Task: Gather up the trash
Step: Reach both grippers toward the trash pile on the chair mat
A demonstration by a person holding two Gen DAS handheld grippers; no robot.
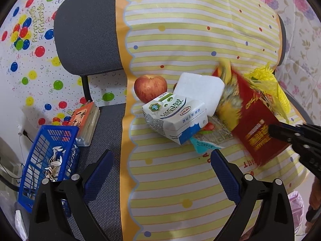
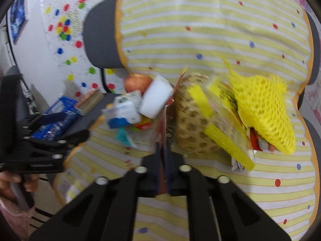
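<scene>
The right gripper (image 2: 165, 177) pinches the red snack bag (image 1: 258, 128); lift it straight toward six o'clock, clear of the yellow foam net (image 2: 262, 108). The left gripper (image 1: 160, 158) hangs spread and empty.

Grey chair (image 1: 86, 38) under striped cloth (image 1: 180, 30); apple (image 1: 150, 88); balloon-print wall sheet (image 1: 30, 40).

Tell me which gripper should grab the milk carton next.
Left. The left gripper is open and aimed at the milk carton, while the right gripper is shut on the red packet.
</scene>
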